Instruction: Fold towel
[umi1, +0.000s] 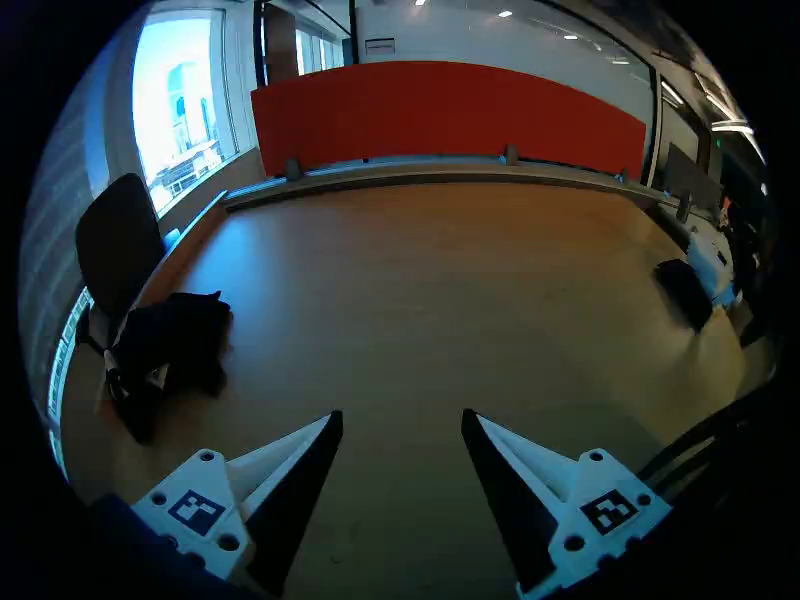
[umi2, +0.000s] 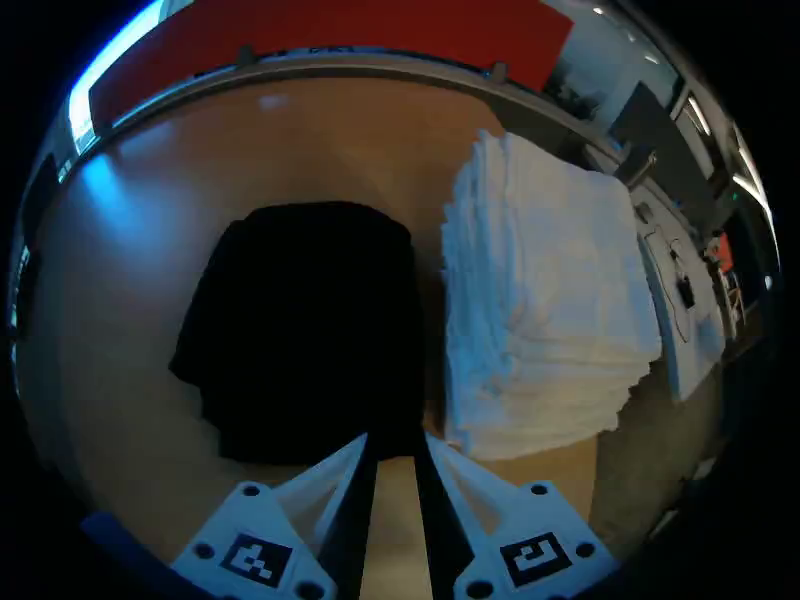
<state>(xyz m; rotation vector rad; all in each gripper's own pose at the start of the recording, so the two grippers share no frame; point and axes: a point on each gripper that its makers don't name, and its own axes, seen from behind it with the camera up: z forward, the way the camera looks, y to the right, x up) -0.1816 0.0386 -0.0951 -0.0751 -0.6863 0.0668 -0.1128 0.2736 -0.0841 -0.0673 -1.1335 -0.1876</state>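
Right gripper view first: the black towel (umi2: 300, 330) lies in a rumpled, roughly square heap at centre-left of the frame, flat on the wooden desk (umi2: 140, 250) (too dark to make out any fold lines). Just beside it, to the right of the frame, sits a tall stack of white towels (umi2: 545, 300), neatly layered, its near corner close to the black towel's right edge. The right tool (umi2: 395, 440) comes in from the bottom centre, its two fingers drawn close with only a narrow strip of desk between them. The tips sit right at the black towel's near edge, and I cannot tell whether they have a pinch of it or merely touch it. A red partition (umi2: 330, 30) curves along the top.

Over to the left gripper view, and it's a different stretch of desk. The left tool (umi1: 400, 430) is spread wide at the bottom of the frame, nothing between its fingers, bare wood (umi1: 430, 300) ahead. A black bag (umi1: 170, 350) slumps at the left edge beside a black chair (umi1: 115, 240). There's a bright window (umi1: 180, 100) upper left, and the red partition (umi1: 440, 115) runs across the top.
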